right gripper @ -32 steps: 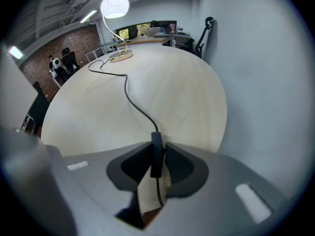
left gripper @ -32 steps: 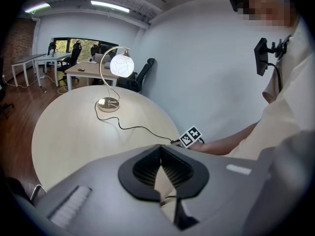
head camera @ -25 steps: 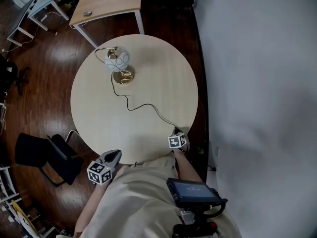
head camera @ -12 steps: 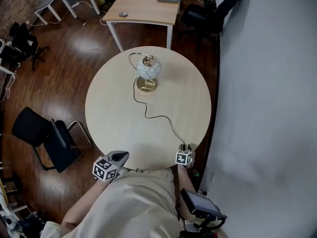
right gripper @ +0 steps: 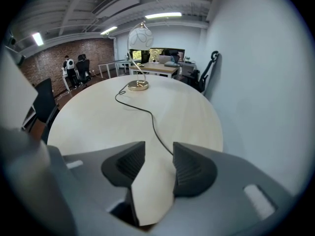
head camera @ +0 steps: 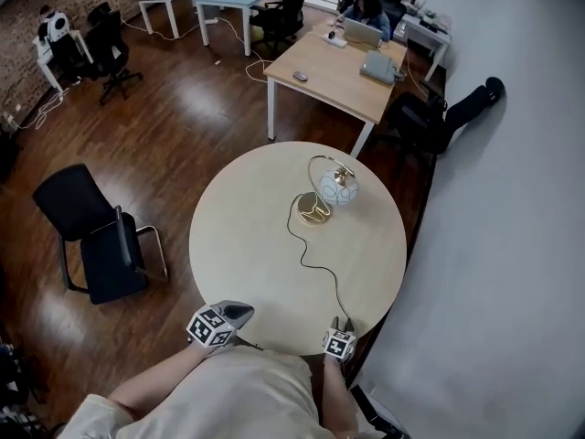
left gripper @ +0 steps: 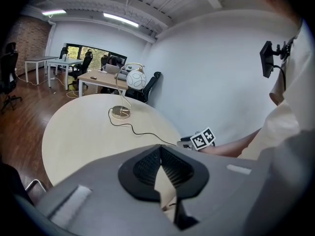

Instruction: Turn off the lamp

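The left tool point(head camera: 243, 308) and right tool point(head camera: 343, 324) point downward at the tabletop's point(head camera: 247, 236) near edge. The left tool is closed and empty. The right tool's jaws have just been opening, with nothing between them. The lamp point(head camera: 336, 187) stands near the far edge.

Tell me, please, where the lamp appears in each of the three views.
Head view: lamp right of centre, on the round table's far half.
Left gripper view: lamp upper left of centre.
Right gripper view: lamp near the top, left of centre.
Shared landmark: black cord running from the lamp's base.
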`<action>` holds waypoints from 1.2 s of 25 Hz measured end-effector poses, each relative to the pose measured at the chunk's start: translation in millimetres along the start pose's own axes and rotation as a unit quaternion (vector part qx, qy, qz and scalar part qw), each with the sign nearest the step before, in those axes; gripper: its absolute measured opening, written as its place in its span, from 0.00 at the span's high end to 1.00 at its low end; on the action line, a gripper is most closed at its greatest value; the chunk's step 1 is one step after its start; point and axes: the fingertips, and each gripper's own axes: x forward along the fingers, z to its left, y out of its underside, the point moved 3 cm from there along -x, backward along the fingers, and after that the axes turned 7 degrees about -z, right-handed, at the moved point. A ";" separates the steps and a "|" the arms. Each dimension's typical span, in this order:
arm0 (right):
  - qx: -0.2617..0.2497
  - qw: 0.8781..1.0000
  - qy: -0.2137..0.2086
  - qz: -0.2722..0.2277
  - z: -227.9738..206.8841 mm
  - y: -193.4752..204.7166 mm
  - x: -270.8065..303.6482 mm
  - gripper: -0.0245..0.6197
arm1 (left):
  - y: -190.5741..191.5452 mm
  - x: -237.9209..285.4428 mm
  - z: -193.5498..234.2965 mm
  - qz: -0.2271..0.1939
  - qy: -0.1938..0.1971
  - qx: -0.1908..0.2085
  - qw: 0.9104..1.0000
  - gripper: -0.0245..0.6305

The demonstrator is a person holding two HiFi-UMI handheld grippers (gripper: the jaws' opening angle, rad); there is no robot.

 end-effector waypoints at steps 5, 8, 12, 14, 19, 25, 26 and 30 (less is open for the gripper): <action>-0.016 0.999 -0.010 -0.034 33.7 -33.1 -6.0 0.71 | 6.1 -12.3 17.5 -0.036 0.003 -0.007 0.999 0.97; -0.023 0.998 -0.018 -0.059 51.3 -51.7 -13.6 0.73 | 16.3 -19.4 27.4 -0.055 0.008 -0.013 0.998 0.97; -0.018 0.997 -0.001 -0.073 62.7 -60.2 -40.5 0.76 | 28.9 -43.7 36.7 -0.064 0.020 -0.023 0.997 0.97; -0.011 0.997 0.008 -0.080 67.0 -62.8 -56.2 0.78 | 39.0 -52.0 39.2 -0.066 0.031 -0.027 0.997 0.97; 0.029 0.993 0.028 -0.108 80.4 -63.1 -104.7 0.81 | 67.2 -65.6 40.6 -0.070 0.072 -0.034 0.994 0.97; 0.061 0.987 0.033 -0.148 96.7 -63.1 -168.9 0.84 | 73.3 -78.7 53.7 -0.062 0.095 -0.015 0.993 0.97; 0.066 0.985 0.034 -0.154 96.4 -60.8 -176.8 0.84 | 71.1 -81.4 54.7 -0.063 0.094 -0.010 0.994 0.97; 0.090 0.979 0.031 -0.179 96.7 -41.9 -199.7 0.85 | 66.6 -92.9 51.1 -0.072 0.083 0.013 0.994 0.97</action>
